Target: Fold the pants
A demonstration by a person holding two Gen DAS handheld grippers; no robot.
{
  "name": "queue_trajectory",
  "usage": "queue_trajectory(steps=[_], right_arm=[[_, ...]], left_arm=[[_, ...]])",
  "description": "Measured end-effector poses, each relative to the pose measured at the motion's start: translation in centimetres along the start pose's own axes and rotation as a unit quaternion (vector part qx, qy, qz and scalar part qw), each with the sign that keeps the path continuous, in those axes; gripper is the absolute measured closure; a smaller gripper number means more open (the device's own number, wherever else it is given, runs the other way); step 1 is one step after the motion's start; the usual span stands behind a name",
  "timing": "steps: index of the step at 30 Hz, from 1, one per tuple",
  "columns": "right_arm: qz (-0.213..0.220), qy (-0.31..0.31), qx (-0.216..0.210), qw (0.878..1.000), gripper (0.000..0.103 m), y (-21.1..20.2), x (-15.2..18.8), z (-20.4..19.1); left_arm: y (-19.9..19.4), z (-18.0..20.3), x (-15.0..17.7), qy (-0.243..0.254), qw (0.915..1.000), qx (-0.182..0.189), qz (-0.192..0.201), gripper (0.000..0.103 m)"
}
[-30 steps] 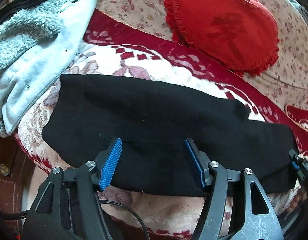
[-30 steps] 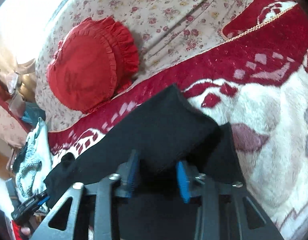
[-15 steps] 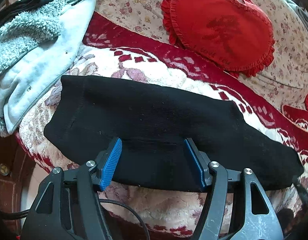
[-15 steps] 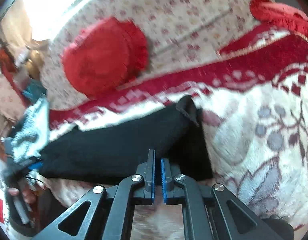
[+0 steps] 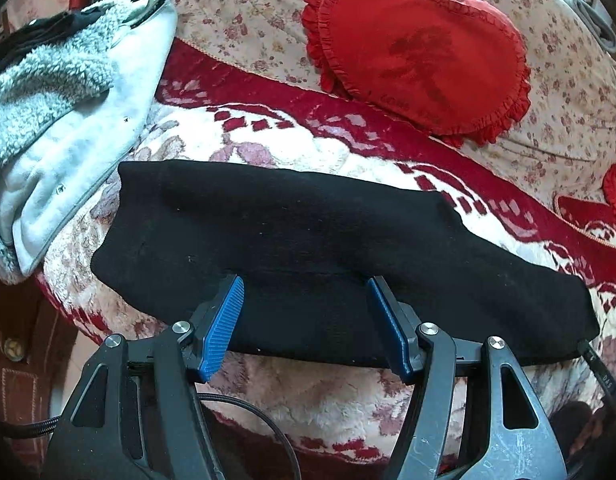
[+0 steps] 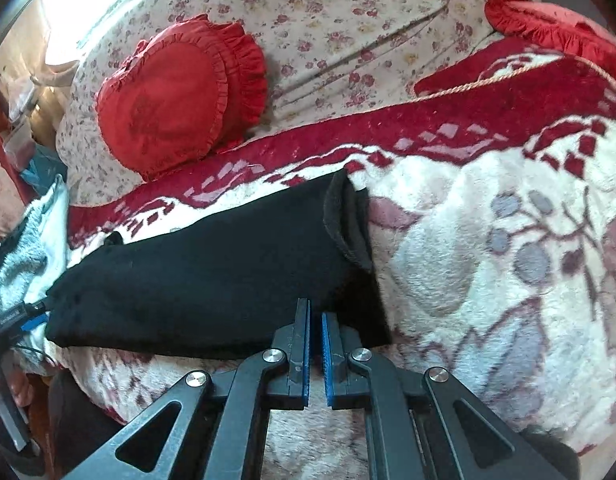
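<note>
The right gripper (image 6: 315, 314) had its blue fingers (image 6: 305, 344) clenched together with only a sliver of gap and no cloth between them; they had just been closing, and they closed on nothing. Their tips sat at the near edge of the pants (image 6: 212, 272), close to the end where the layers were doubled over one another. The left gripper (image 5: 304, 292) stood with its fingers (image 5: 222, 328) spread wide and released, hovering over the near long edge of the same black garment (image 5: 308, 248) without pinching it.

Out from there, the pants lay as one long, narrow black strip across the patterned red-and-white blanket (image 6: 487, 248) on the bed, flat and fairly even along both long edges. To me that looked like the lengthwise fold was done, one leg laid over the other. At the right-hand end a layer curled up a little, so it was not quite tidy. What seemed left was folding the strip across its length, end to end, perhaps more than once, and smoothing that loose edge.

Beyond the pants, a red heart-shaped cushion (image 5: 419, 52) leaned on the floral cover, well apart, and a pale fleece garment (image 5: 64, 120) lay just beside the strip's left end.
</note>
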State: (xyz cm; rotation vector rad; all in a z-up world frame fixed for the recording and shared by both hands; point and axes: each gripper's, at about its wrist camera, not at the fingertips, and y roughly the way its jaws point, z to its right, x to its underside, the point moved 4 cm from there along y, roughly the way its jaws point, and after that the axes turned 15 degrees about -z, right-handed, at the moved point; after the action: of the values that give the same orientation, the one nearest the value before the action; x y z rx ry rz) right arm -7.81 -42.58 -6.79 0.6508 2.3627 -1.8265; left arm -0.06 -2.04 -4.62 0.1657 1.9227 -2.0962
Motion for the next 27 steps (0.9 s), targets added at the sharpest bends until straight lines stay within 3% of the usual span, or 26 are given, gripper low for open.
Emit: queue_trajectory(steps=[4, 7, 16, 18, 20, 21, 27], right_arm=[[0.009, 0.006, 0.024, 1.0, 0.1, -1.2, 0.3, 1.1], [0.007, 0.004, 0.008, 1.0, 0.1, -1.4, 0.4, 1.4], [0.028, -0.003, 0.033, 0.999, 0.097, -3.2, -0.2, 0.2], [0.043, -0.007, 0.012, 0.999, 0.093, -4.1, -0.4, -0.5], [0.051, -0.013, -0.012, 0.999, 0.08, -4.4, -0.8, -1.5], [0.052, -0.023, -0.028, 0.998, 0.069, -4.3, -1.1, -2.4], [0.012, -0.104, -0.104, 0.989, 0.067, -0.8, -2.6, -9.1]], left_arm=[[-0.3, 0.4, -0.1, 0.001, 1.0, 0.003, 0.004, 0.04], [-0.4, 1.0, -0.1, 0.006, 1.0, 0.003, 0.005, 0.04], [-0.5, 2.2, 0.2, 0.031, 0.9995, 0.007, 0.009, 0.04], [-0.6, 2.2, 0.1, 0.029, 0.9994, 0.018, 0.01, 0.04], [-0.4, 2.3, 0.1, 0.028, 0.9992, 0.026, 0.008, 0.04], [-0.3, 2.4, 0.1, 0.028, 0.9992, 0.027, 0.006, 0.04], [1.0, 2.8, 0.1, 0.036, 0.9991, 0.021, -0.005, 0.04]])
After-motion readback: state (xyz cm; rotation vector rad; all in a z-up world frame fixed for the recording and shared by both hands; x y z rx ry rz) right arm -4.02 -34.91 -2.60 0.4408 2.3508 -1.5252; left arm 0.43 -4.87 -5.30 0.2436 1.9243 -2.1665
